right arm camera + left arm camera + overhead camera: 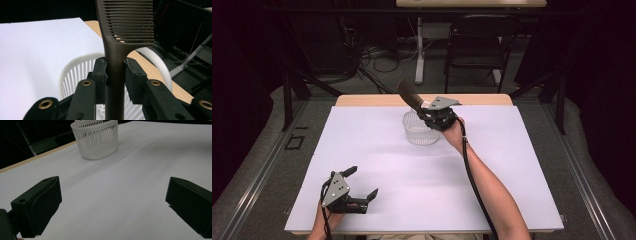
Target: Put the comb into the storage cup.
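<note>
A dark brown comb (408, 94) points up and to the left above a white slatted basket (419, 132) at the table's far middle. My right gripper (424, 111) is shut on the comb's handle just over the basket's rim. In the right gripper view the comb (125, 22) rises between the two pads, teeth to the right, with the basket (75, 70) below. My left gripper (362, 182) rests open near the front left edge with nothing in it. In the left gripper view its jaws (112, 205) stand wide apart, facing the basket (96, 138) farther off.
A white sheet (377, 165) covers the table, with a wooden edge (372, 100) showing at the back. Behind the table stand a black chair (477, 45) and a white table leg (419, 55), with cables on the floor.
</note>
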`<state>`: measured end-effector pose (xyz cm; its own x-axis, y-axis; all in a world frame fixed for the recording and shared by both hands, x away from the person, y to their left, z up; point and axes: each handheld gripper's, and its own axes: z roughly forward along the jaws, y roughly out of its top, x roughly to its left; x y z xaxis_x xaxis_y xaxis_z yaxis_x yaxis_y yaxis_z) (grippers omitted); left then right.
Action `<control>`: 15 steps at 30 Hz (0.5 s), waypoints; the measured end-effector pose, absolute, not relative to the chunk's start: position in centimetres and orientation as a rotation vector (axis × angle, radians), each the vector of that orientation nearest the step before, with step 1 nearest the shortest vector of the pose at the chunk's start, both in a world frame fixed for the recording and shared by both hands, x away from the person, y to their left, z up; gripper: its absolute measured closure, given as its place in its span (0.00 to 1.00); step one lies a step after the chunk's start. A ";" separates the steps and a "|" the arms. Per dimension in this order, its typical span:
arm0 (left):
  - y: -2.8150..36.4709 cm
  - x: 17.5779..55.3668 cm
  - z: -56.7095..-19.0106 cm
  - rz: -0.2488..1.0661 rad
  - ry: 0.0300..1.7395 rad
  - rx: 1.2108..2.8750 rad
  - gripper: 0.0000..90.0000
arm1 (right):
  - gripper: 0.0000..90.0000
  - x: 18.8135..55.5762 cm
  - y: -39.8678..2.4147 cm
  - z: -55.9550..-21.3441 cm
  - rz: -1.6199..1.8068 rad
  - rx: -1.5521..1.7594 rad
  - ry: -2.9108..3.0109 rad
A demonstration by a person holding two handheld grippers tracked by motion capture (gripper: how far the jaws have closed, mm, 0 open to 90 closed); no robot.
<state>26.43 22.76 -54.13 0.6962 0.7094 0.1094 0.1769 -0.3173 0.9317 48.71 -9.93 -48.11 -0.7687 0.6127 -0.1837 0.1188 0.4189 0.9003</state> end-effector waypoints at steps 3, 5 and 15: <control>22.7 26.5 -54.1 0.632 0.694 1.854 0.01 | 0.80 48.8 -9.9 -48.2 1.315 0.616 2.200; 22.7 26.5 -54.1 0.633 0.694 1.855 0.01 | 0.80 48.8 -9.8 -48.3 1.316 0.619 2.209; 22.7 26.5 -54.2 0.634 0.694 1.854 0.01 | 0.80 48.9 -9.6 -48.7 1.275 0.623 2.259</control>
<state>26.47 22.72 -54.15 0.6961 0.7091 0.1126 0.1760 -0.3206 0.9307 48.95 -9.63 -48.71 -0.7869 0.5915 -0.1755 0.1553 0.4651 0.8715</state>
